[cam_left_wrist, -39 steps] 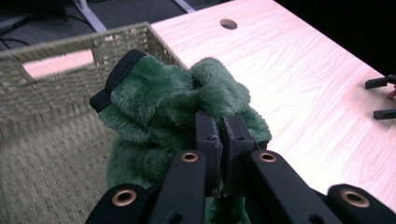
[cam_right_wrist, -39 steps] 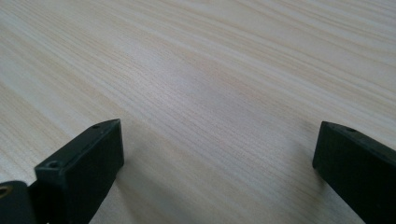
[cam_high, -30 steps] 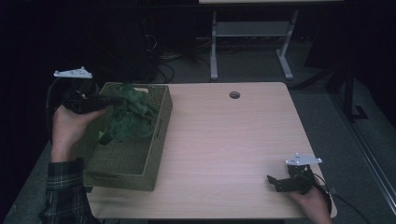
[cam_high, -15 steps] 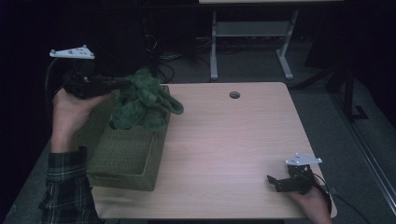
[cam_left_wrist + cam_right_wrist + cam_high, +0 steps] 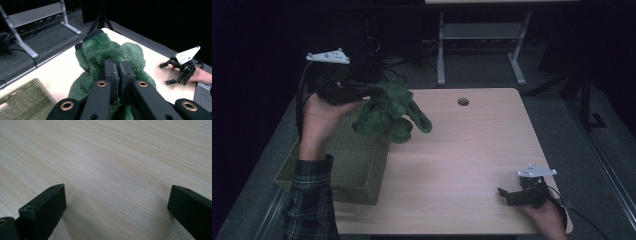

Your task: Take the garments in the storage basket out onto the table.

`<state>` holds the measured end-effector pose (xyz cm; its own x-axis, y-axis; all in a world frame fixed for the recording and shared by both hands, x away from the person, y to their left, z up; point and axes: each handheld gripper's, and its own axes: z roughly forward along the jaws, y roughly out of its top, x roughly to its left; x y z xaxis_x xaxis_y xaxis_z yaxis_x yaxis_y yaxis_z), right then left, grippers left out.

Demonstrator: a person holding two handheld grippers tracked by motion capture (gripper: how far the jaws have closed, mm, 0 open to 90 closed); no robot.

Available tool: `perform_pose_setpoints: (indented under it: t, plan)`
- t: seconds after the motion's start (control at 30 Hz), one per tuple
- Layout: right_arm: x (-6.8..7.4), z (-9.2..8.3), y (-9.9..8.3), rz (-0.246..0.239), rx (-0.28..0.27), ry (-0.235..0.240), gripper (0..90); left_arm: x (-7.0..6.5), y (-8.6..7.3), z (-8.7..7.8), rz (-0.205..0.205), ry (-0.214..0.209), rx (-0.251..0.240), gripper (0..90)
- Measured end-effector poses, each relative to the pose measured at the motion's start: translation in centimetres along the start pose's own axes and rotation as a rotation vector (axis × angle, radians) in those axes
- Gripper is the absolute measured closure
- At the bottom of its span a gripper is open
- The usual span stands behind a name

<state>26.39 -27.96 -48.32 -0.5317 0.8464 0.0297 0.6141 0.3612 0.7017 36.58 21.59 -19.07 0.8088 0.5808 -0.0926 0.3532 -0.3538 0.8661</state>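
The left hand-held gripper (image 5: 371,92), clamped on the green plush toy (image 5: 389,116), has lifted it out of the basket (image 5: 357,165) and is carrying it over the tabletop (image 5: 472,150). The right hand-held gripper (image 5: 507,196) is resting with jaws apart.
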Motion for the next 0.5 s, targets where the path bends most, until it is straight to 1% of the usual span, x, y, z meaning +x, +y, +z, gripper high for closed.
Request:
perform_pose_setpoints:
  t: [0.2,0.3,0.5]
  plan:
    - [0.0,0.0,0.0,0.0,0.0,0.0,1.4,-1.1,0.0,2.3,0.001,-0.04,-0.005,87.1]
    - [0.0,0.0,0.0,-0.001,0.0,0.0,1.4,-1.9,-0.2,3.6,0.005,-0.056,0.005,87.1]
    - [0.0,0.0,0.0,-0.002,0.0,0.0,1.4,-3.4,-0.1,5.4,0.016,-0.064,0.017,87.1]
